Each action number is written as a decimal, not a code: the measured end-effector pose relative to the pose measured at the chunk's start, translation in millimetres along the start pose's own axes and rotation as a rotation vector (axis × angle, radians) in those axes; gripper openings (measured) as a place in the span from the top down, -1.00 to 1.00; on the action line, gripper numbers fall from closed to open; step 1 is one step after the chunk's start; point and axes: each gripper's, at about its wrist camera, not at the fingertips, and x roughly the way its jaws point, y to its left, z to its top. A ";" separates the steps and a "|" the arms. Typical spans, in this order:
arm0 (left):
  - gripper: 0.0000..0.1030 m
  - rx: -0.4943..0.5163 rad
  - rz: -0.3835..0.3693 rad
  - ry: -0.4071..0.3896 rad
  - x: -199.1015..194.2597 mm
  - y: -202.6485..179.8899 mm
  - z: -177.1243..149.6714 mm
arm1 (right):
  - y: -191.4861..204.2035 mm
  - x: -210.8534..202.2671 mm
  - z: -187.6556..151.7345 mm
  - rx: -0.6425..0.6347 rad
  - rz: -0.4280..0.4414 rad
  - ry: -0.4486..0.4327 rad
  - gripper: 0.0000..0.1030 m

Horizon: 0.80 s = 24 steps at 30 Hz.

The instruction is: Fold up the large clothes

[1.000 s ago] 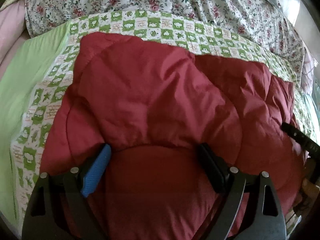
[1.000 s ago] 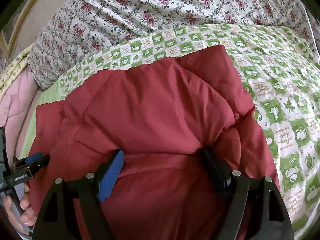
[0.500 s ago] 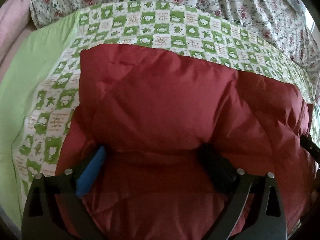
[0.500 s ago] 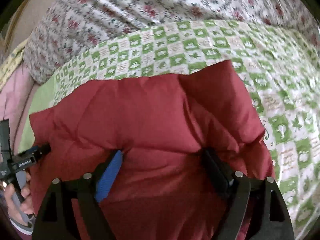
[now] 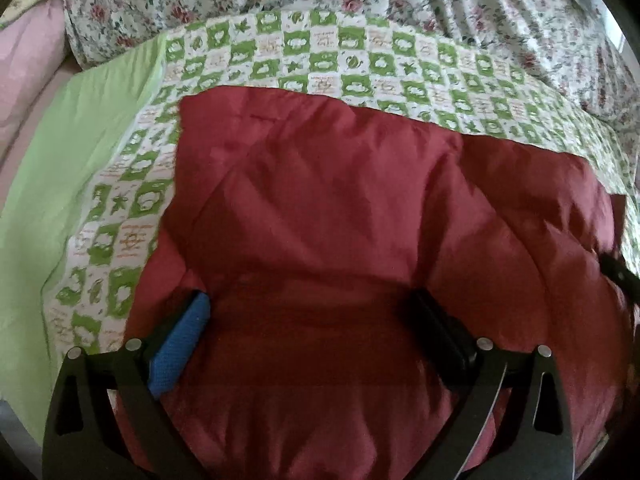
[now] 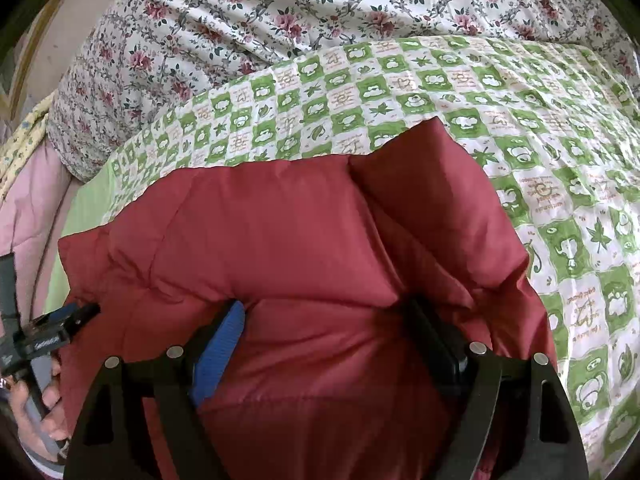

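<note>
A puffy dark-red jacket (image 5: 340, 200) lies folded on a green-and-white checked sheet (image 5: 320, 56). My left gripper (image 5: 310, 300) points down into its near part. The jaws stand wide, with a bulge of jacket between them and the blue pad (image 5: 180, 344) lying loosely at the fabric. In the right wrist view the same jacket (image 6: 260, 232) fills the middle. My right gripper (image 6: 326, 308) has both pads sunk into a thick fold, with creases running from them. The left gripper (image 6: 60, 320) and the hand (image 6: 36, 412) that holds it show at the left edge.
A floral quilt (image 6: 280, 8) is heaped behind the checked sheet (image 6: 520, 100). Pink bedding (image 5: 24, 60) and a plain green strip (image 5: 80, 140) lie to the left. The sheet stretches wide to the right of the jacket. The right gripper's tip (image 5: 616, 272) shows at the left wrist view's right edge.
The left jaws have spread wider around the jacket. In both views the jacket's far edge sits lower in the picture and more checked sheet shows behind it.
</note>
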 end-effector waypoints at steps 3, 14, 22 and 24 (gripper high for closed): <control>-0.95 0.005 -0.025 -0.033 -24.0 1.6 -16.7 | -0.4 -0.5 0.0 0.002 0.001 -0.003 -0.63; -0.95 0.021 -0.104 -0.041 -75.8 1.8 -82.2 | 24.9 -65.7 -29.2 -0.063 -0.021 -0.090 -0.66; -0.97 0.030 -0.124 -0.008 -62.8 2.9 -99.8 | 39.0 -84.4 -96.1 -0.186 -0.093 -0.030 -0.65; -0.98 0.041 -0.114 -0.011 -61.1 0.8 -103.4 | 28.4 -83.9 -107.7 -0.150 -0.084 -0.022 -0.64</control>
